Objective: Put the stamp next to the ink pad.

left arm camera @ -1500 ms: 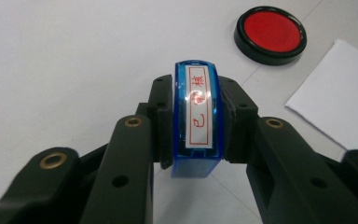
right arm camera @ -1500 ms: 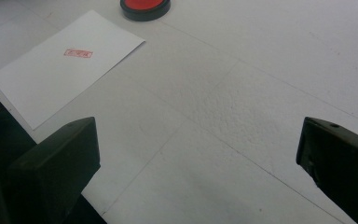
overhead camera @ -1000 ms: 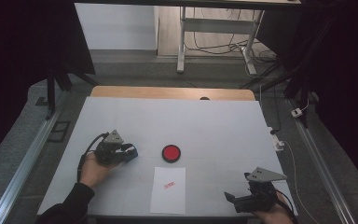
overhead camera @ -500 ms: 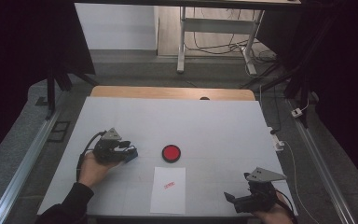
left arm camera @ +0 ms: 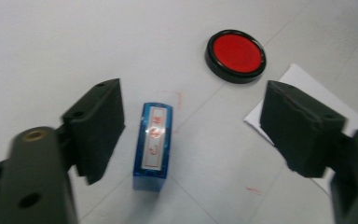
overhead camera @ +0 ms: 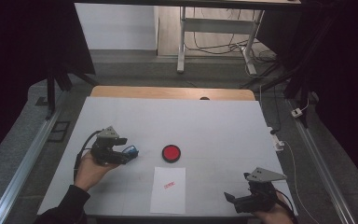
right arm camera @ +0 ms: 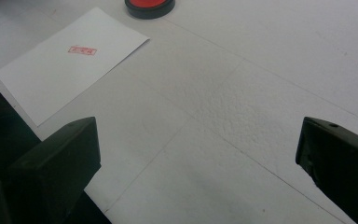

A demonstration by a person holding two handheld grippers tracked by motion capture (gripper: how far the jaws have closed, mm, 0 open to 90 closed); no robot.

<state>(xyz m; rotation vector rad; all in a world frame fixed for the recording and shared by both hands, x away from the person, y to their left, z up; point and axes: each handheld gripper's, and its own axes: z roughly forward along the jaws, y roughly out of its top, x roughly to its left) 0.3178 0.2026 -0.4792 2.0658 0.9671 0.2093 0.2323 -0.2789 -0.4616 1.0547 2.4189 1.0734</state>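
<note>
The left claw (left arm camera: 191, 135) stands wide, its jaws having just been opening, and the blue stamp (left arm camera: 154, 145) lies on its side on the white tabletop (overhead camera: 214, 121) between them. The stamp sits just beside the left jaw's pad, free of the right one, with its red-lettered label facing up. In the high view the left claw (overhead camera: 129, 154) hangs over the near-left part of the tabletop with the stamp (overhead camera: 131, 151) at its tip. The red ink pad (overhead camera: 171, 152), round with a black rim, sits near the stamp on its right. Just nearer than the pad lies a white sheet of paper (overhead camera: 168, 190) bearing 1 red stamp mark (overhead camera: 169, 185). The right claw (overhead camera: 233, 199) rests at the near-right corner, jaws wide apart with nothing between them, well apart from the stamp
</note>
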